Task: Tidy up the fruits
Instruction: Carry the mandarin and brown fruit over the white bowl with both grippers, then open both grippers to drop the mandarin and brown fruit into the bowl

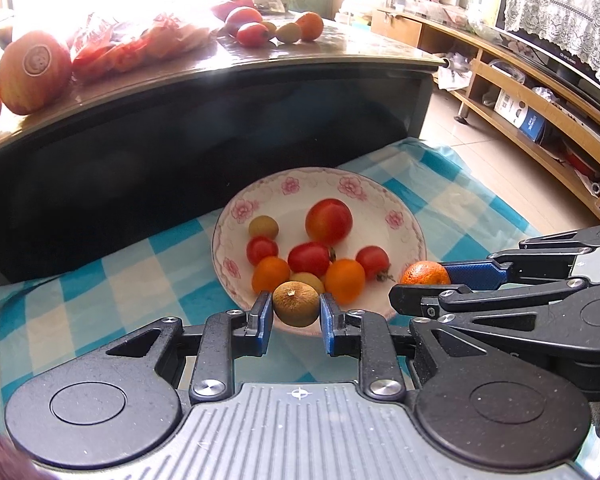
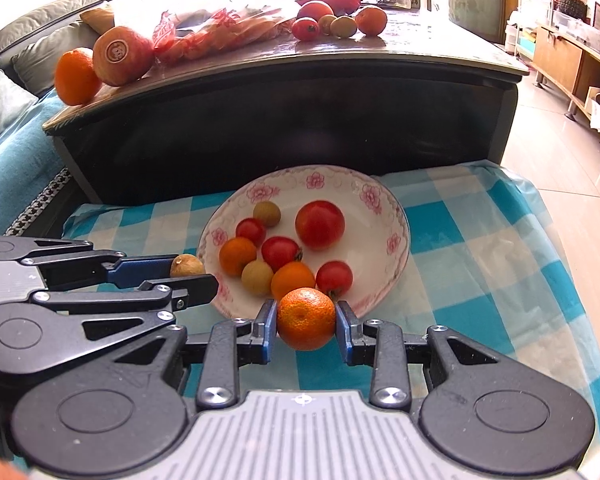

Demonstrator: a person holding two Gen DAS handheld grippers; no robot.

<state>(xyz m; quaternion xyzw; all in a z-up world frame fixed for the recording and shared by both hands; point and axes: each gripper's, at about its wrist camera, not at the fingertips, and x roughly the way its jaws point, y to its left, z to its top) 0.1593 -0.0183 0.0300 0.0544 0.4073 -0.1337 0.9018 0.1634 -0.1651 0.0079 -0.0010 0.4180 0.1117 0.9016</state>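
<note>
— What is each hand-held gripper carrying?
— The left hand-held gripper (image 1: 295, 312) is gripping a brown fuzzy round fruit (image 1: 295, 304); the right hand-held gripper (image 2: 306, 320) is clamping a dimpled orange mandarin (image 2: 306, 318).
— Where?
— Both are hanging over the near rim of the white floral-rimmed ceramic plate (image 2: 396, 216).

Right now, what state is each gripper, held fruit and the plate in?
Left gripper: shut on brown fruit.
Brown fruit: held at plate's near rim.
Right gripper: shut on tangerine.
Tangerine: held at the rim.
Plate: holds eight fruits.
</note>
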